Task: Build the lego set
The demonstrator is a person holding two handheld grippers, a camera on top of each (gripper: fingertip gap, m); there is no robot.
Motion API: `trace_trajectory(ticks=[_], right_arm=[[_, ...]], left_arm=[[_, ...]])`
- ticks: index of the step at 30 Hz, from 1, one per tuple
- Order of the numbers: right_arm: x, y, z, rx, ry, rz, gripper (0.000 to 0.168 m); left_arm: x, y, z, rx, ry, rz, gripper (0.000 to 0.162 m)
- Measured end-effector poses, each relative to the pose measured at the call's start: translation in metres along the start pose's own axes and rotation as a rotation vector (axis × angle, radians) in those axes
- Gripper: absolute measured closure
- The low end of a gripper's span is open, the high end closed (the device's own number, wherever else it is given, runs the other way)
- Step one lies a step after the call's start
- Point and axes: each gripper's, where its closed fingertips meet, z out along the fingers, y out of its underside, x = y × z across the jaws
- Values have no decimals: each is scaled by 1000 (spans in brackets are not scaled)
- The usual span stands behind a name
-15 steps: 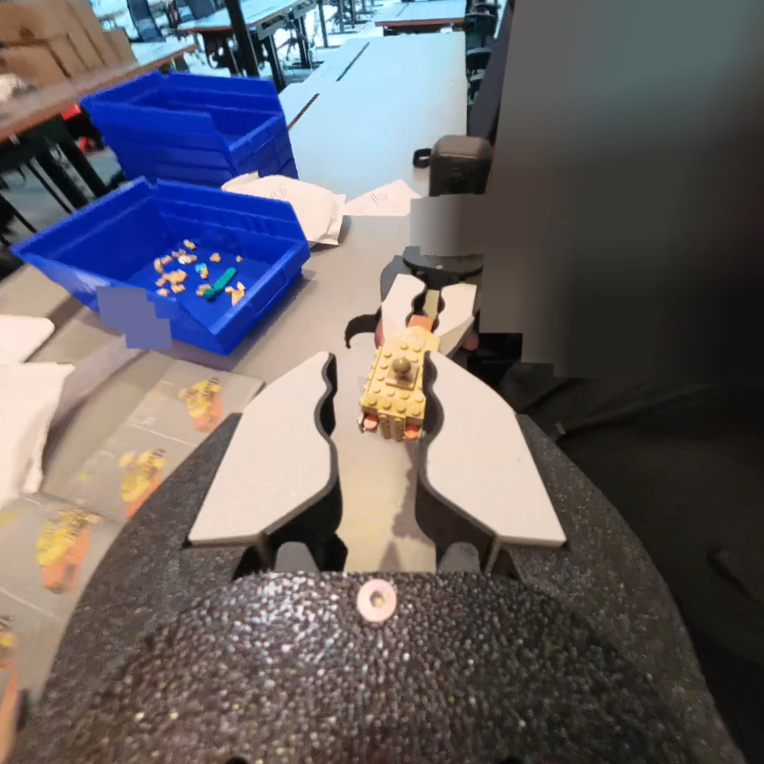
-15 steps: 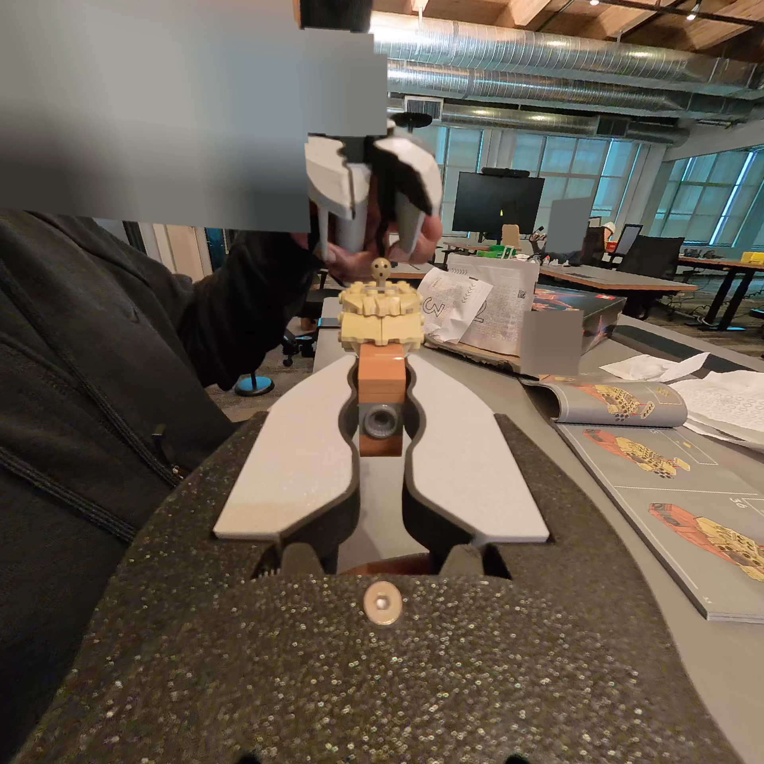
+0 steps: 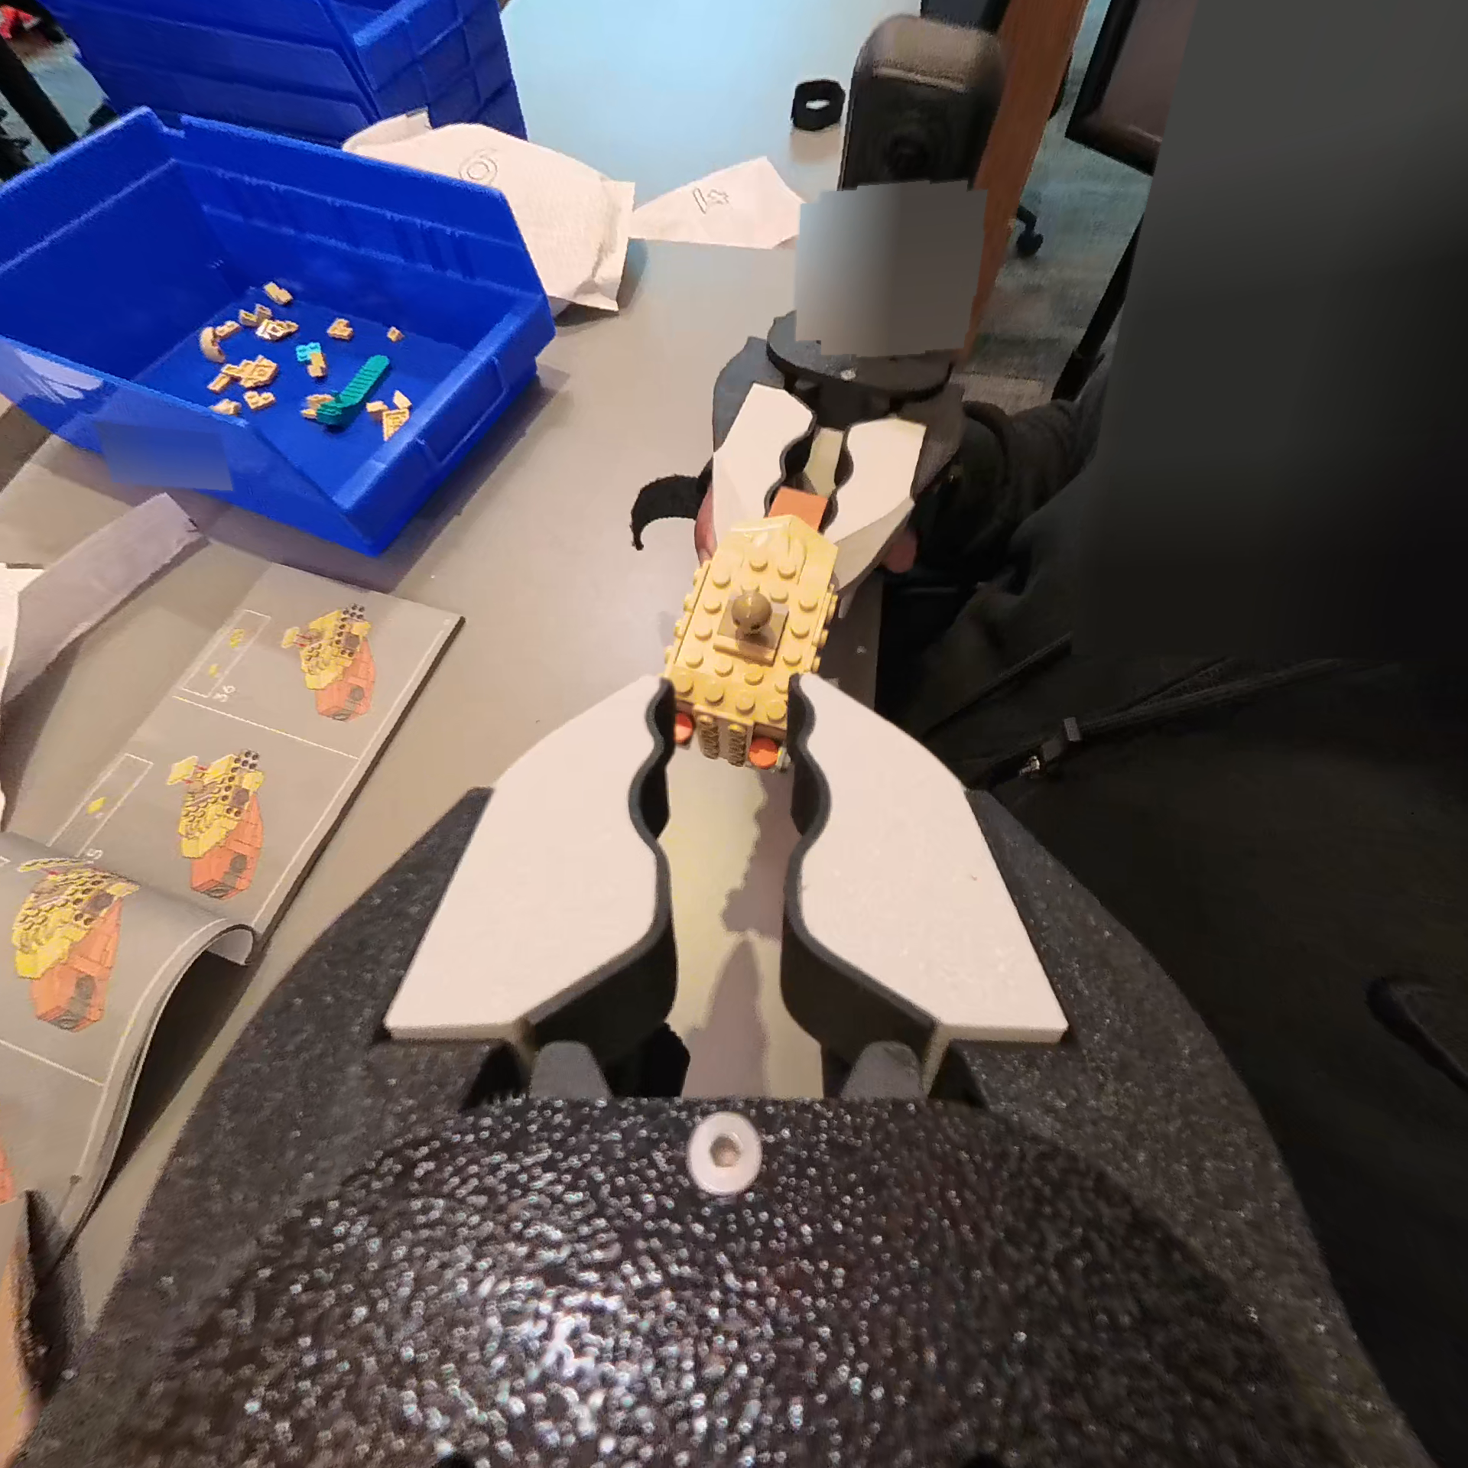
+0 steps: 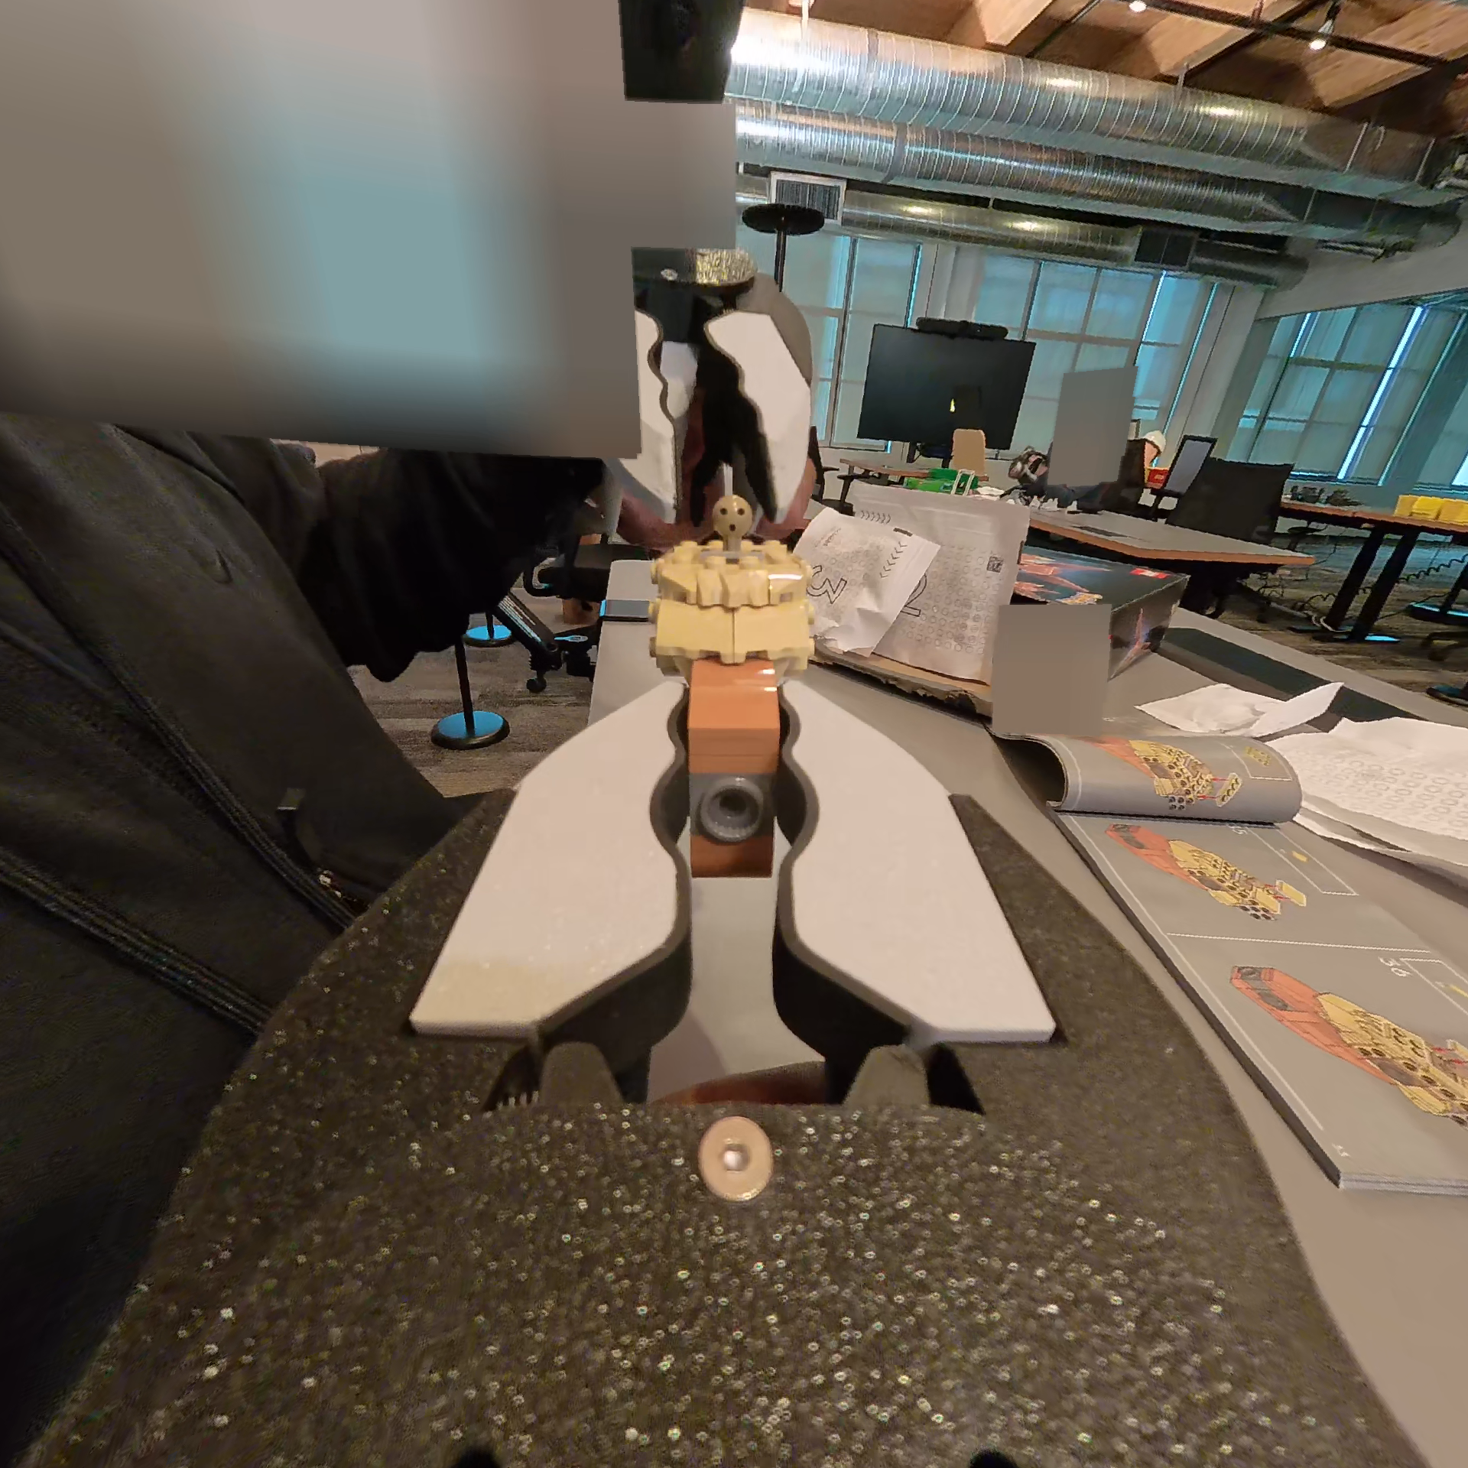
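The lego model [image 3: 751, 635] has a tan studded top with a small ball knob and an orange-brown base. It is held in the air over the table edge. My left gripper [image 3: 731, 699] has its fingertips against both sides of the model's near end. My right gripper [image 4: 731, 707] is shut on the model's orange-brown base [image 4: 727, 739], with the tan part [image 4: 731, 620] past its tips. In the left wrist view the right gripper [image 3: 810, 492] holds the far end. In the right wrist view the left gripper [image 4: 719, 477] stands behind and above the model.
A blue bin [image 3: 516, 262] with several loose pieces sits at the left, with stacked blue bins [image 3: 318, 63] behind it. An open instruction booklet [image 3: 278, 715] lies on the grey table; it also shows in the right wrist view [image 4: 1271, 953]. Paper bags [image 4: 913, 580] and a box [image 4: 1112, 604] stand beyond. A person's dark jacket [image 4: 159, 715] is close by. The grippers' ends are close to 6 centimetres from one another.
My left gripper has moved in on the model and its fingers have narrowed onto the model's end. The left view has tilted down. My right gripper still holds the base.
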Motion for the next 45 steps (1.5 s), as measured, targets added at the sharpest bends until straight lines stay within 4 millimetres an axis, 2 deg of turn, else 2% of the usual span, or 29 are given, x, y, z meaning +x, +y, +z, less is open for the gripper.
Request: trace_trajectory(ticks=[5,18,24,41,45], right_arm=[[-1,0,0,2,-3,-1,151],[-2,1,0,-9,-8,-8,151],[-3,2,1,-14,-12,-10,151],[-4,2,1,-10,-17,-9,151],[-4,1,1,-8,-19,-8,151]], left_arm=[[-1,5,2,-73,-18,53,146],[4,6,5,-150,66,99,153],[4,8,6,-179,87,103,148],[0,9,3,-216,68,111,148],[-1,8,3,-223,59,120,143]])
